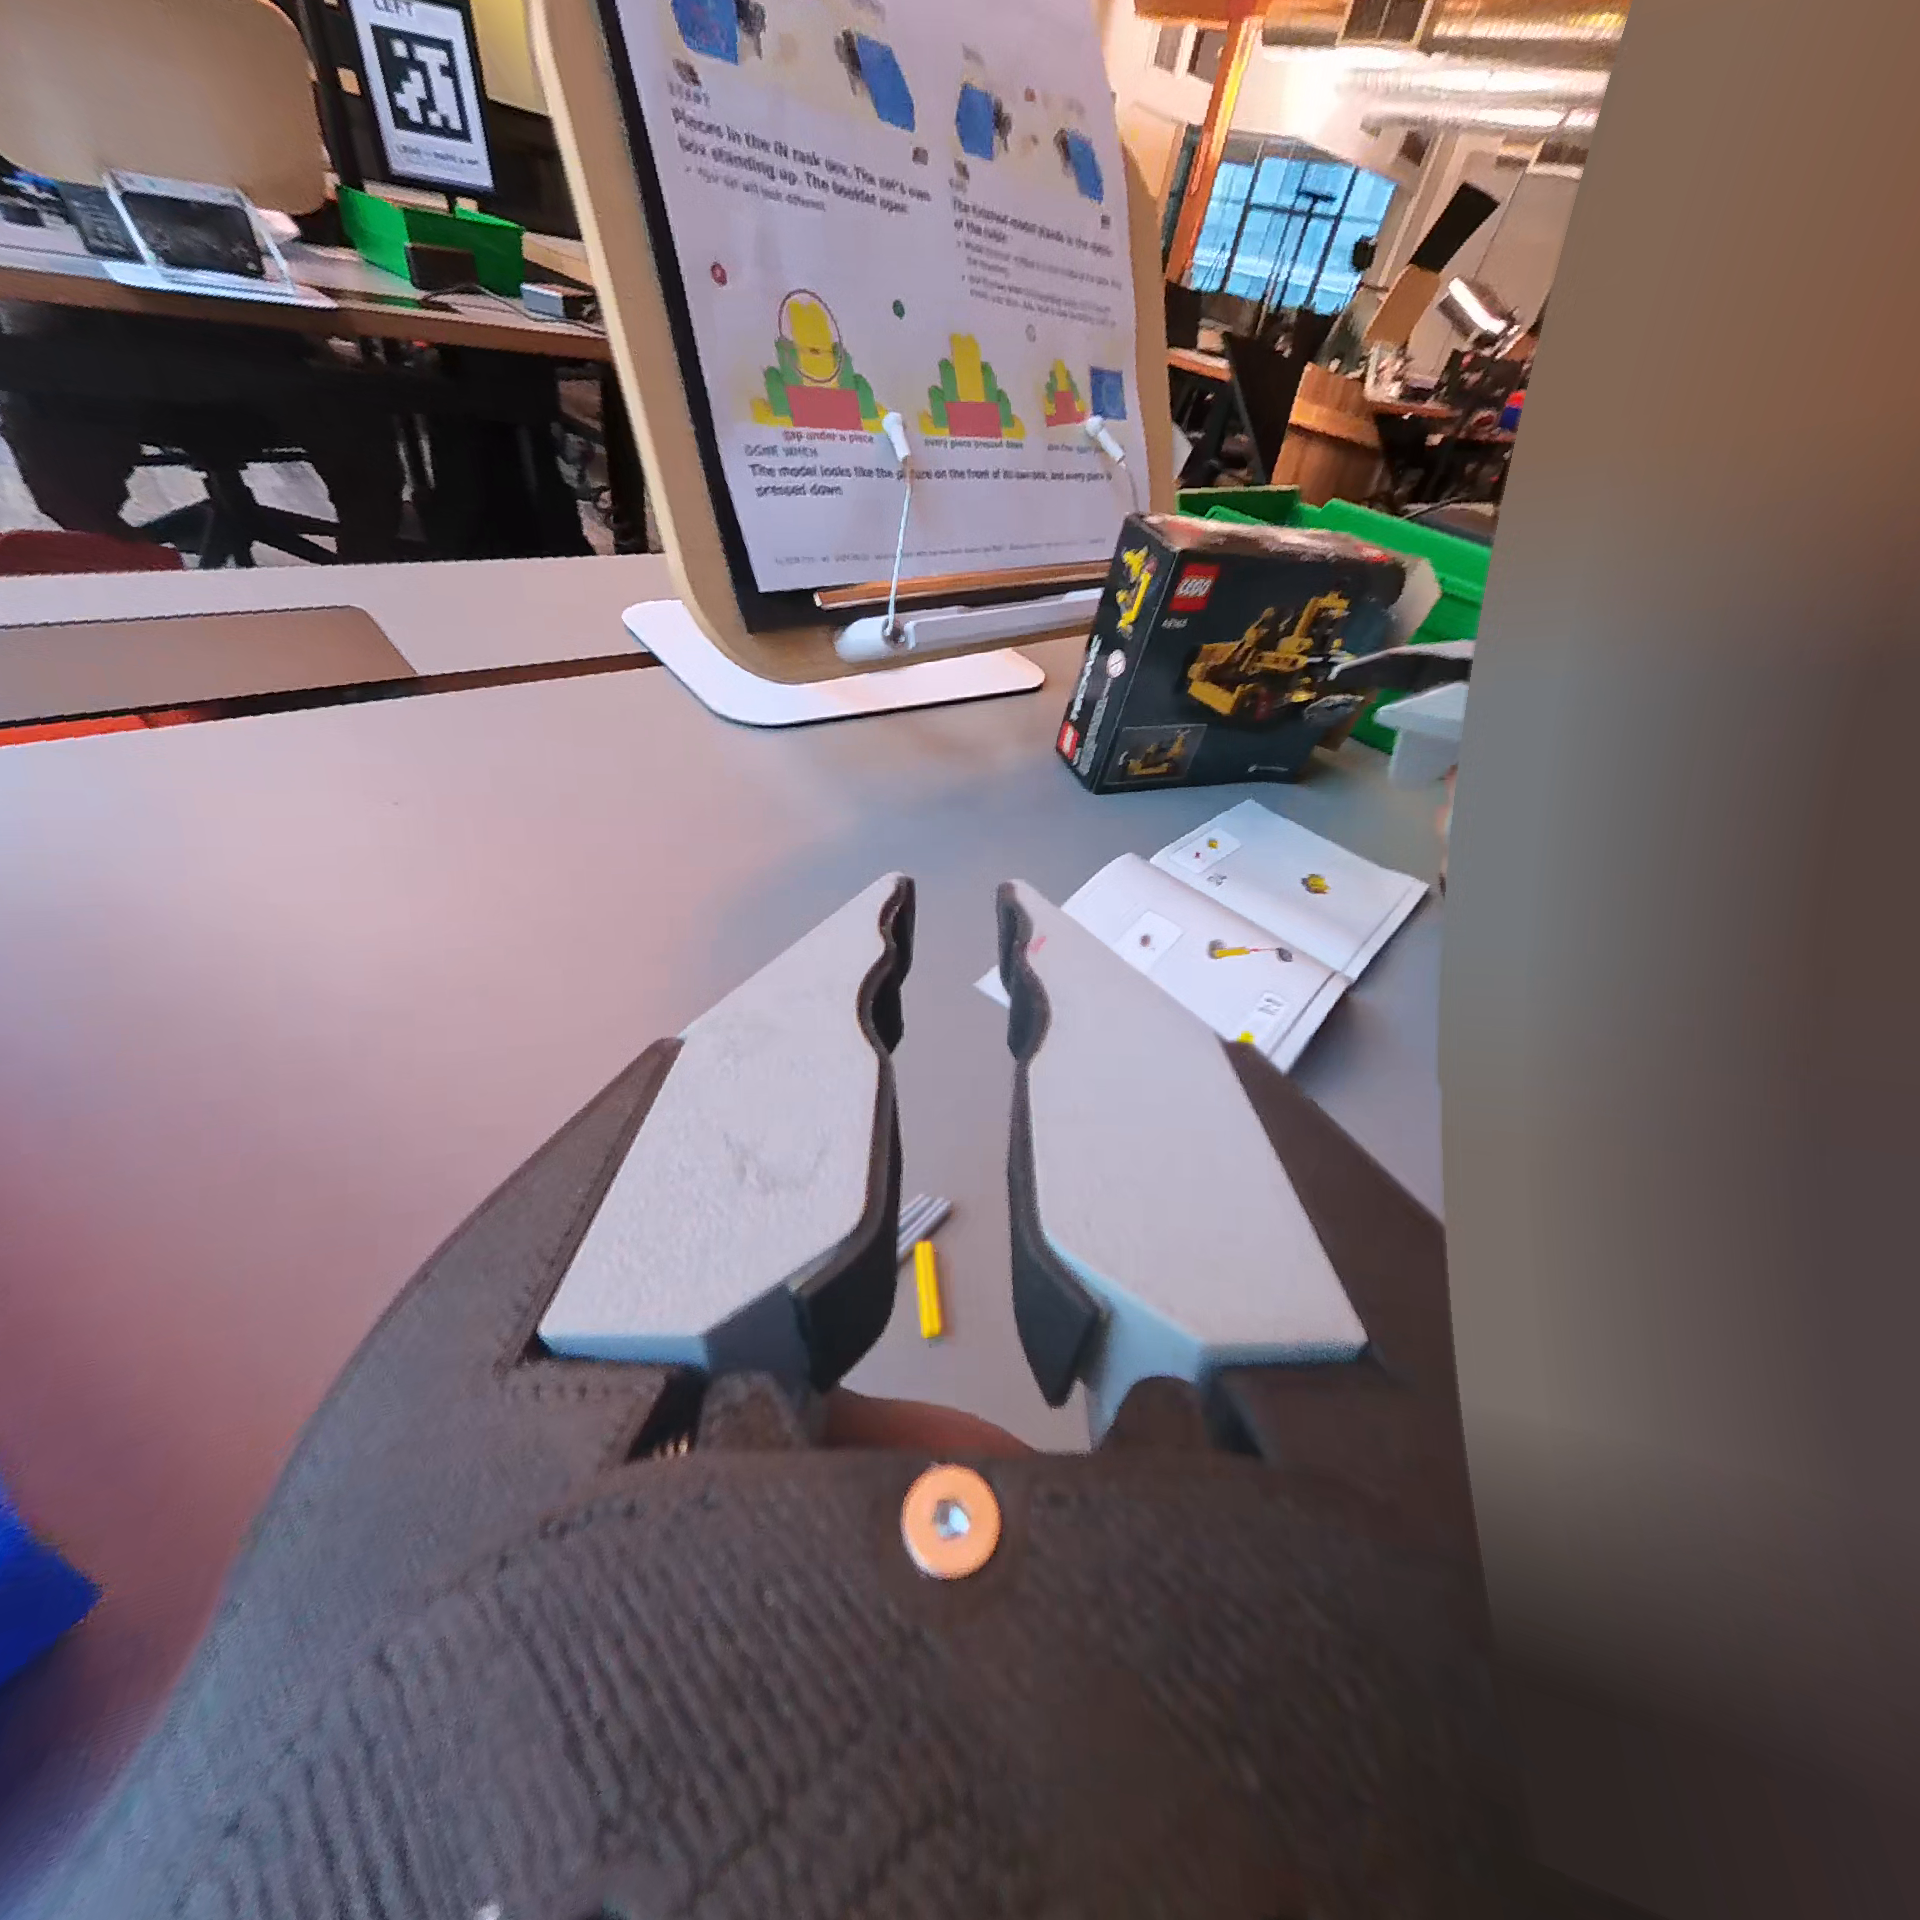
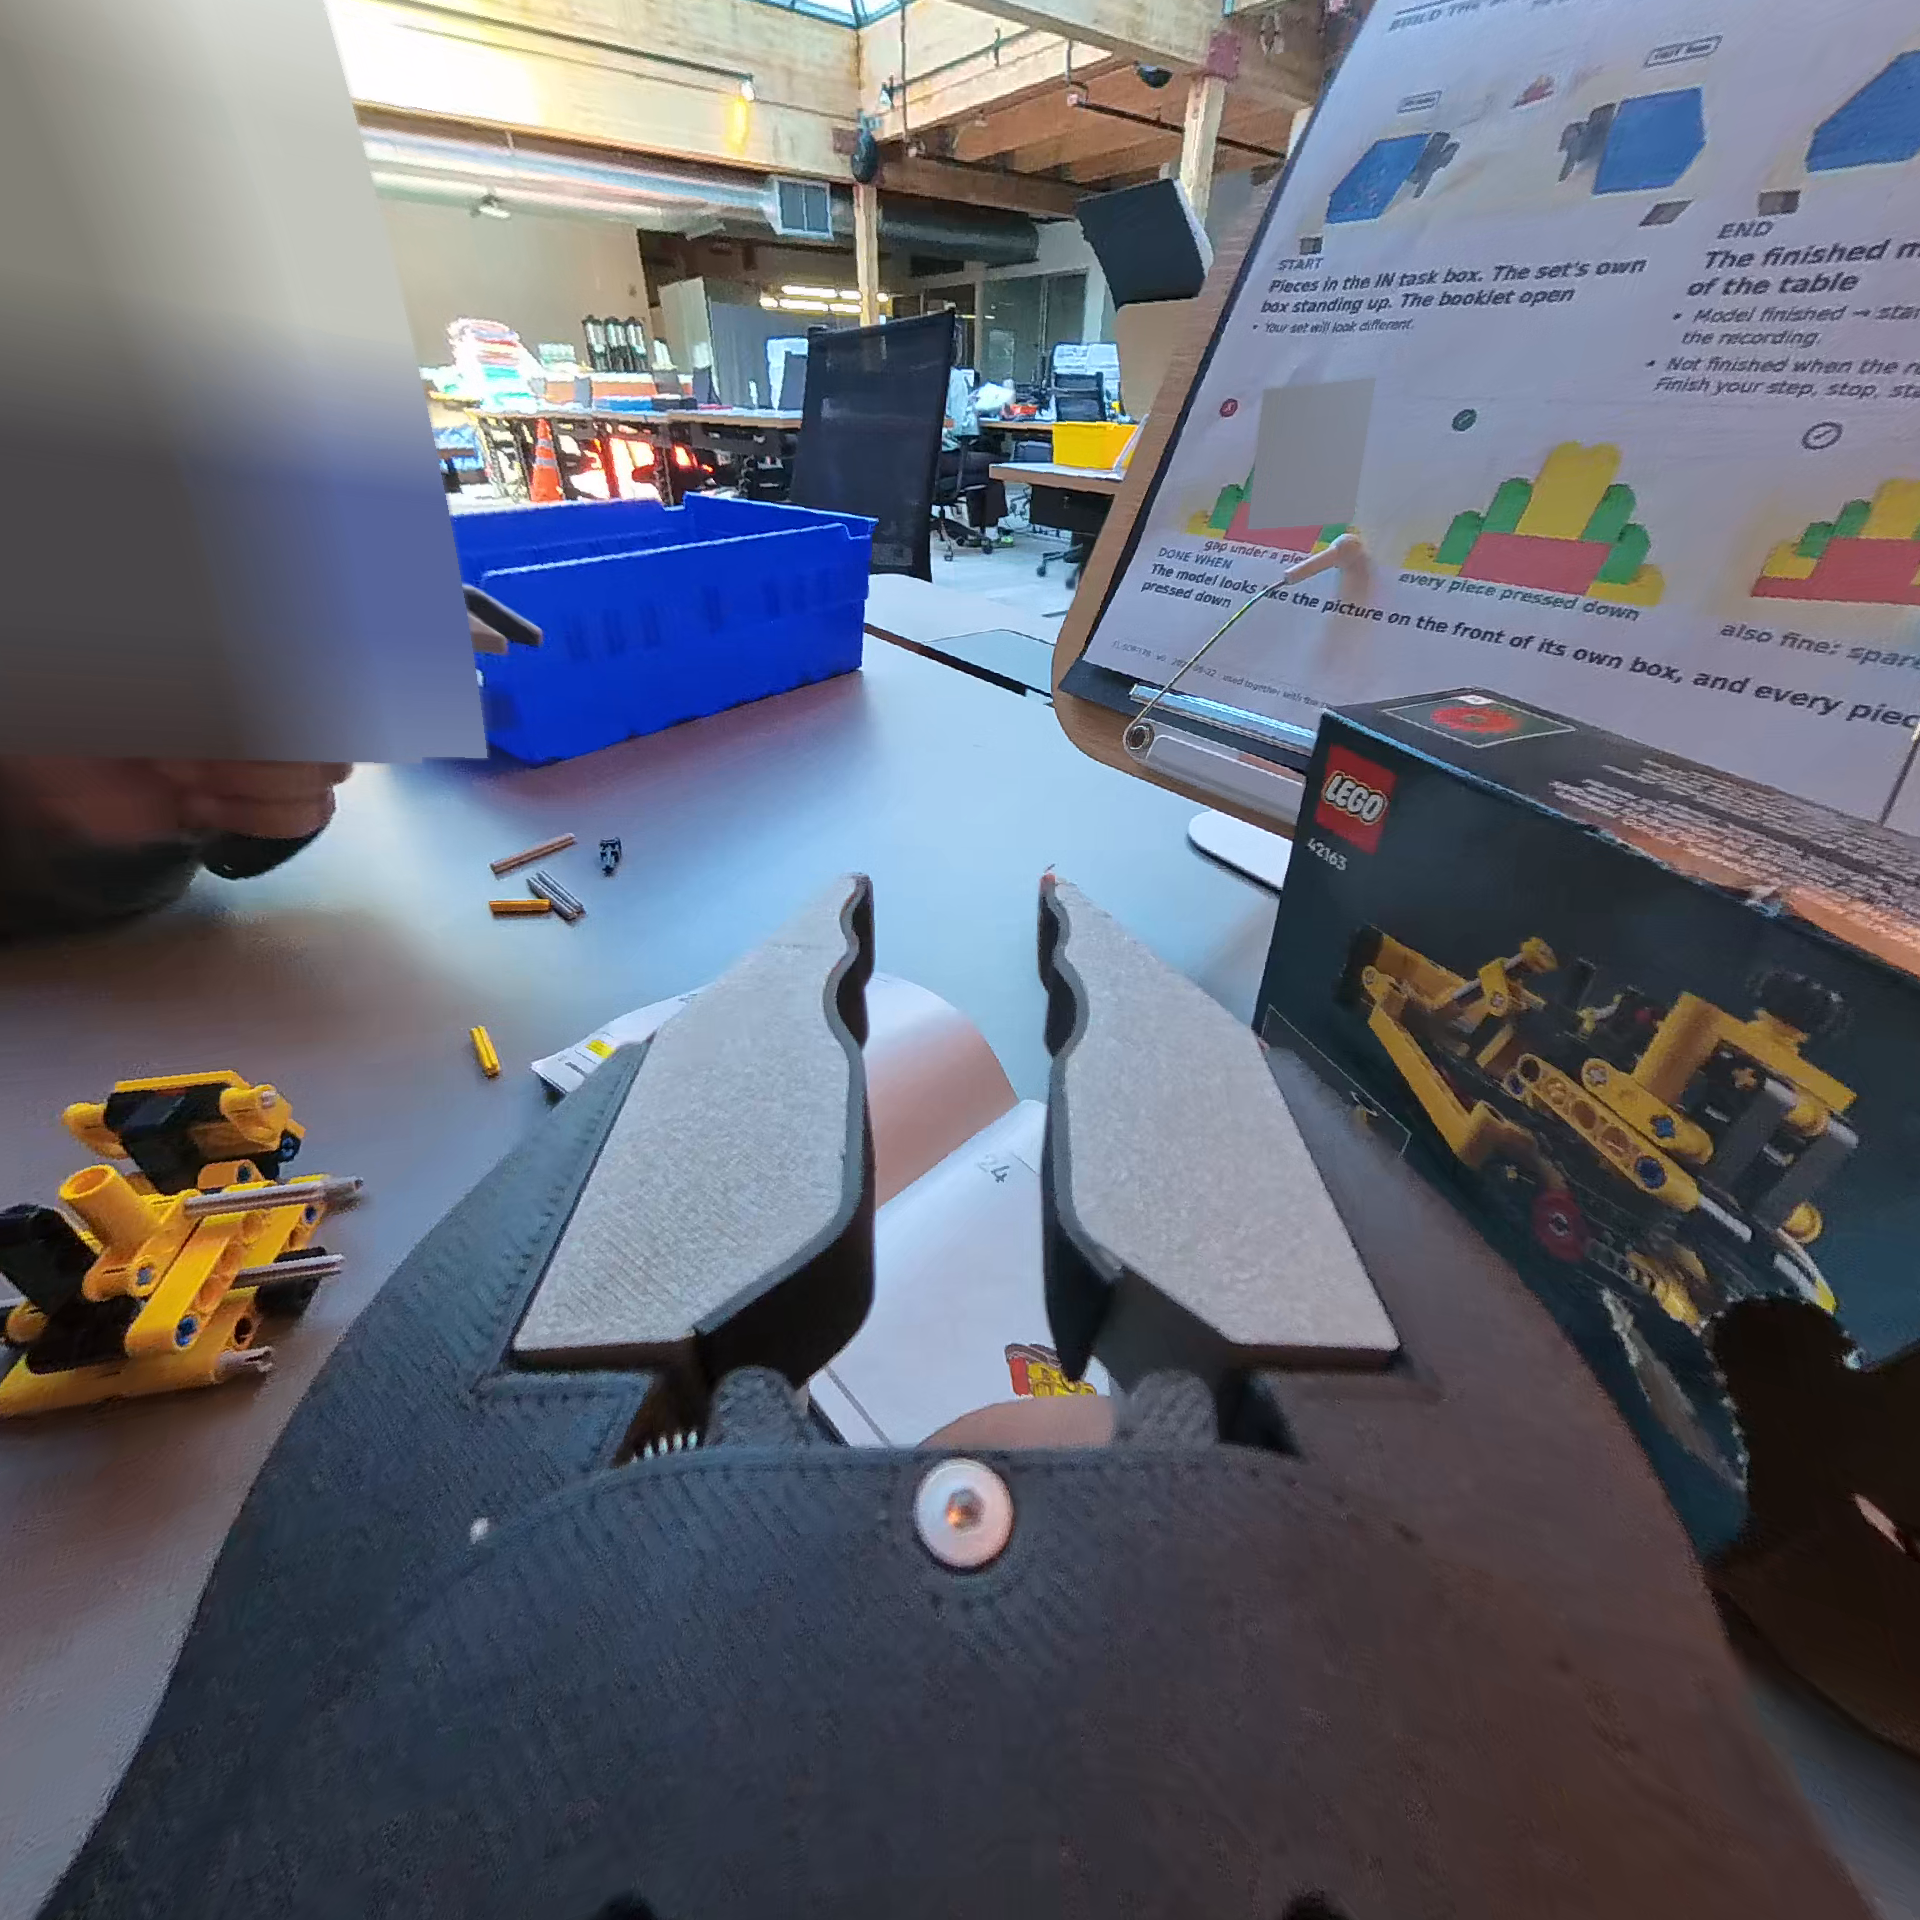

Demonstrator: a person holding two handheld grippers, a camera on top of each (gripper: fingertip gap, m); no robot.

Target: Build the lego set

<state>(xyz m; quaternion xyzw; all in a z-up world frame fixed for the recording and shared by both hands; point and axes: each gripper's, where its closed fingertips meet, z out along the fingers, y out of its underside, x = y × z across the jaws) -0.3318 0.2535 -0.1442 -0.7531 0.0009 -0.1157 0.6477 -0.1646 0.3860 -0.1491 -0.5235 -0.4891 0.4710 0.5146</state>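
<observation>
Lego model (image 2: 156, 1236) sits part-built on the worktop (image 2: 935, 790), a yellow-and-black frame with loose pins (image 2: 540, 883) well apart from it, so I judge most assembly remains. Left gripper (image 1: 956, 904) and right gripper (image 2: 951, 894) both hang partly open, empty.

My left wrist camera sits low over the grey tabletop (image 1: 416, 935), looking forward along its fingers toward the wooden-framed instruction stand (image 1: 883, 312); my right one faces leftward across; both share the black-and-yellow set box (image 1: 1226, 655) (image 2: 1558, 1039).
</observation>
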